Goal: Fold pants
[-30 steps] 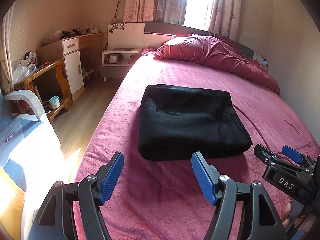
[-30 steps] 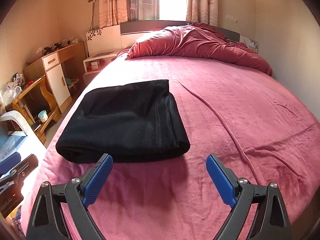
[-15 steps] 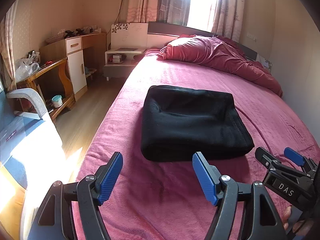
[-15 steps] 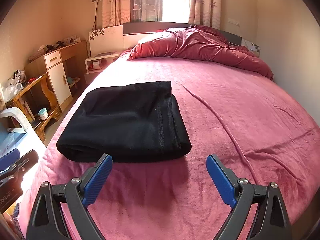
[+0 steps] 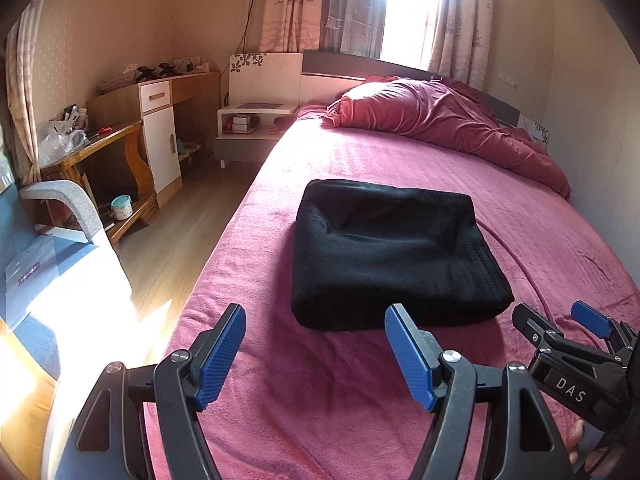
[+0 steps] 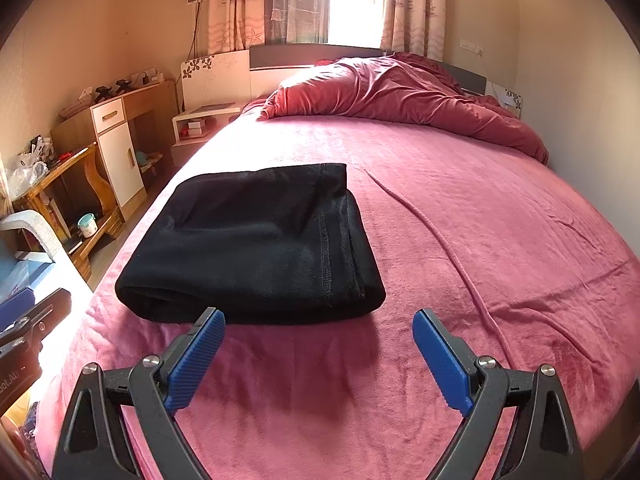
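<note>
Here, the black fleece pants lie folded into a thick rectangular bundle on the magenta plush bedspread — near its left edge. The left gripper and right gripper hover just short of the bundle, jaws spread wide, gripping nothing — 2 empty claws.

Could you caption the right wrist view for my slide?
Folded black pants lie on the pink bedspread, beyond the open, empty right gripper.

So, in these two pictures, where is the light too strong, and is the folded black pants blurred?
Left wrist view: window blown out, sun glare on floor at left; folded black pants sharp. Right wrist view: window overexposed, pants sharp, straight lines bent by fisheye.
</note>
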